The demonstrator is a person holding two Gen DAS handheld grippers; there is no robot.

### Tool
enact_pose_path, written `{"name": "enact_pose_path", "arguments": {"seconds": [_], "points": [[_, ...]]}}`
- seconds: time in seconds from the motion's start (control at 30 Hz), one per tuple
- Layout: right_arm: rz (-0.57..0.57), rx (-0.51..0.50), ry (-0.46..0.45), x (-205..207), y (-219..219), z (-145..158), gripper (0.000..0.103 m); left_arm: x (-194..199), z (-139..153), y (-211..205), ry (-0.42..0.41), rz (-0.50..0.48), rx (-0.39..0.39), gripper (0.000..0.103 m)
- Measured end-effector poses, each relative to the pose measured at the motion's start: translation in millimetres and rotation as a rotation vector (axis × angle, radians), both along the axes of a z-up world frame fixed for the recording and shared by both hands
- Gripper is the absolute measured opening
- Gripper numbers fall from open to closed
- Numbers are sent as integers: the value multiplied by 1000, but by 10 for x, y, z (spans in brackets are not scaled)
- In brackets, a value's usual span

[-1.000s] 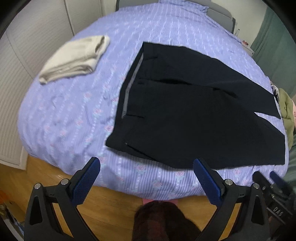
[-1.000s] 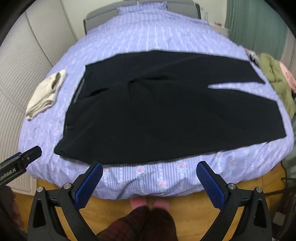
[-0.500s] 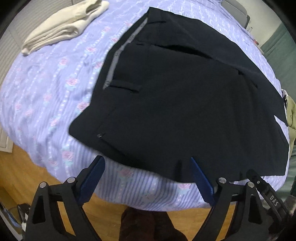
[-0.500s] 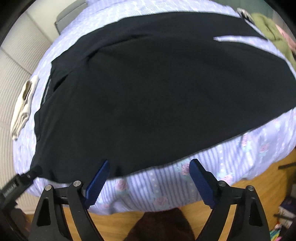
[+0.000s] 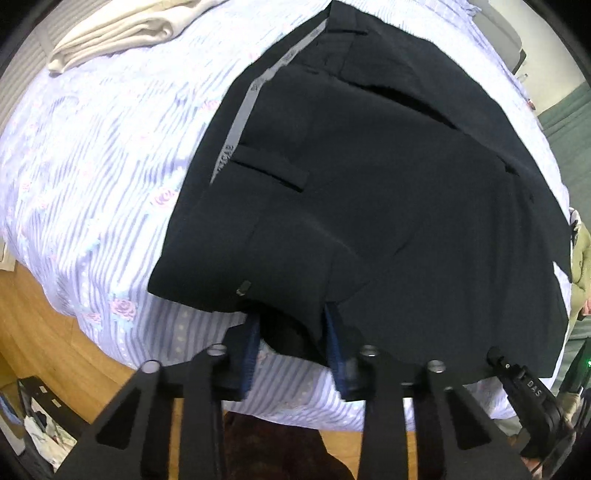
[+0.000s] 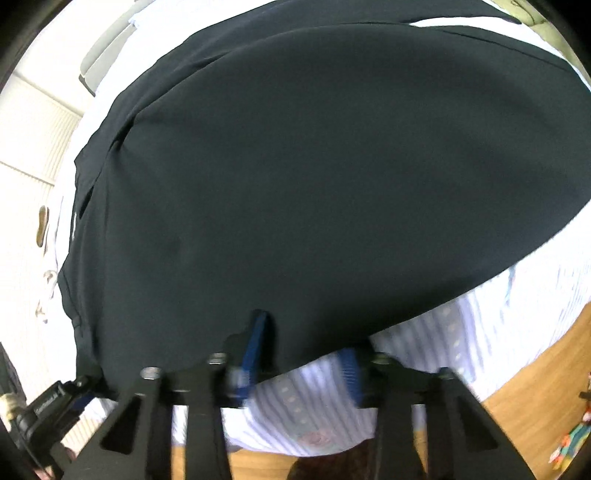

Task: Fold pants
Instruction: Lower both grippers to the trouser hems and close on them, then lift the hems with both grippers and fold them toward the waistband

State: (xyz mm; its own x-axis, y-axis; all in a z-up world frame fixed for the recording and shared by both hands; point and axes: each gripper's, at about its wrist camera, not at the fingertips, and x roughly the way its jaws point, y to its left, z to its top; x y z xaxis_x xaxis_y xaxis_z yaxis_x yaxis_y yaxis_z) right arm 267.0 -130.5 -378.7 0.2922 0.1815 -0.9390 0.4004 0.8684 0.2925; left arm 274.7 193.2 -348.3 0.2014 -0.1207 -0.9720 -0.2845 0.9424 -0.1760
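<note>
**Black pants on a bed, a tool closing on their near edge from each hand**

Black, smooth fabric fills most of both views: a pair of dark dress pants (image 5: 388, 184) lies spread flat on a bed covered by a lilac striped sheet with pink roses (image 5: 92, 166). The waistband, with a grey inner strip, runs along the left side of the garment in the left wrist view, and the legs stretch away to the right. The near edge of the pants lies along the edge of the bed, above a wooden floor (image 5: 44, 332).

The left tool (image 5: 291, 332), black with blue pads, points steeply down at that near edge close to the waistband corner. Its jaws are closing, and a raised bunch of black cloth sits between the pads.

The right tool (image 6: 303, 350), of the same make, meets the same edge farther along the leg. Its jaws are also closing, with the hem of the pants between them; the left pad presses into the cloth, while the right pad lies over the striped sheet.

A folded cream-coloured cloth (image 5: 122, 29) rests on the bed well apart from the pants, at the far left.
</note>
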Motion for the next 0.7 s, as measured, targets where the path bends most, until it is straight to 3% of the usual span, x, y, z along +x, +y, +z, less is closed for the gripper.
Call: {"name": "enact_pose_path", "arguments": {"seconds": [0.17,0.47,0.7], "points": [[61,-37,-61,79,-29,356,9,-21,321,-37,-54,-37,3,16],[143,-83,-205,126,-106,1282,9,-2,989,-125,-179,-79,5,10],[172,-129,-263,347,-172,1824,8,378,1531,-89,-265,-124,-9,9]]}}
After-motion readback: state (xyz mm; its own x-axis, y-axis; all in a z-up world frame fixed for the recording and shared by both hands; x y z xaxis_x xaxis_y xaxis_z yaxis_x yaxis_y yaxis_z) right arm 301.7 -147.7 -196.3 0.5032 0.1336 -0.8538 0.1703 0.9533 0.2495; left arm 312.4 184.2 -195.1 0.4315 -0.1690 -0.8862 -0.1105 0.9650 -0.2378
